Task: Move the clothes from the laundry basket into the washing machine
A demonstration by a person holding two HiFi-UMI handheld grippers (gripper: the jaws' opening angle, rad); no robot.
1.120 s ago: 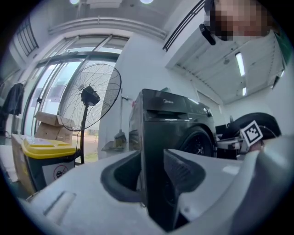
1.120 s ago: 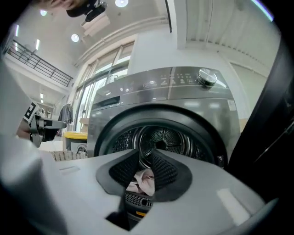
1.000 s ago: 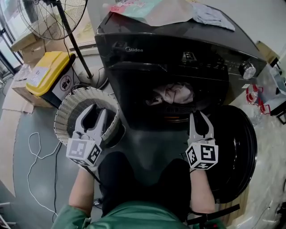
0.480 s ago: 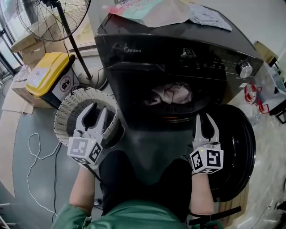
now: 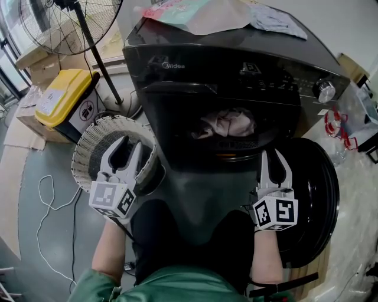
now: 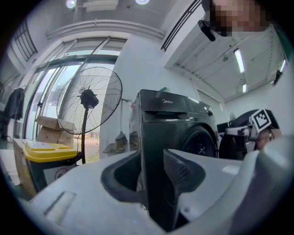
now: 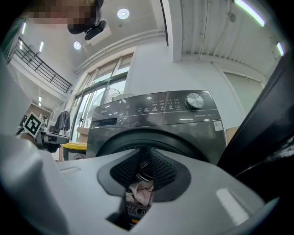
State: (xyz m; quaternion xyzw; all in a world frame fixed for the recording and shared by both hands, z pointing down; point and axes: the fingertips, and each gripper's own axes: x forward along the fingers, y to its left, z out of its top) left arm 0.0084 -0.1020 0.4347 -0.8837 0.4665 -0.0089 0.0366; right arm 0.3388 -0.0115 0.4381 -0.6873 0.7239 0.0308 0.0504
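Observation:
The dark washing machine stands with its round door swung open to the right. Pale pink and white clothes lie inside the drum. The white slatted laundry basket sits on the floor left of the machine, and its inside is dark and partly hidden. My left gripper hovers over the basket, open and empty. My right gripper is below the drum opening, beside the door, with its jaws barely apart and nothing between them. Through that narrow gap the drum clothes show.
A standing fan and a yellow-lidded bin are to the left, with cardboard boxes behind. A white cable trails on the floor. Bags and cloth lie on top of the machine. My knees are close to the machine's front.
My right gripper has drifted to the right, from in front of the drum opening toward the open door. The left gripper has stayed over the basket.

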